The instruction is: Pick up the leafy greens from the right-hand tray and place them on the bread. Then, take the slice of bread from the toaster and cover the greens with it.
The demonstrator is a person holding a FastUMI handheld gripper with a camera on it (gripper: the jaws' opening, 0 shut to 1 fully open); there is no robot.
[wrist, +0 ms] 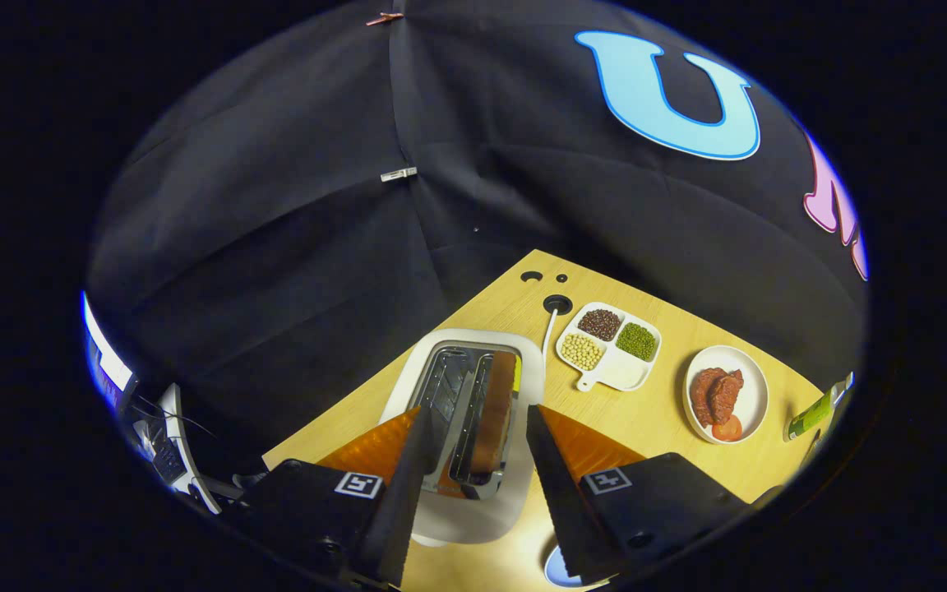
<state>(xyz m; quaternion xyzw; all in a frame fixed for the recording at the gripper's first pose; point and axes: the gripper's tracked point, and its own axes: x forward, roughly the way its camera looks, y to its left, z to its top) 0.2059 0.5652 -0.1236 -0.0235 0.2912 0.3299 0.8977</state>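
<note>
On the desk (515, 316), wooden top, seen from above along the claw (475, 432):

Toaster (464, 427): white body, metal two-slot top, standing between and just below the spread fingers. Bread (495, 419), one slice, upright in the right slot, its brown crust edge showing; left slot bare metal. A white cord (548, 333) runs from the toaster's far side to a round hole in the desk.

Claw: open, fingers wide apart, one to each side of the toaster top, neither pressing on the bread. Whether either finger touches the toaster body cannot be told.

Dish (610, 347): white, divided, with a short handle, beyond and right of the toaster. Three compartments hold dark red beans, green beans and pale yellow beans; a fourth nearest compartment looks bare.

Plate (726, 393): white, oval, right of the dish and apart from it, carrying reddish-brown meat pieces and a tomato slice.

Bottle (815, 413): green, lying near the desk's right end, partly cut off.

Blue round item (560, 569): beneath the right finger, mostly hidden, kind unclear.

Monitor (105, 355): off the desk to the left, edge-on.
</note>
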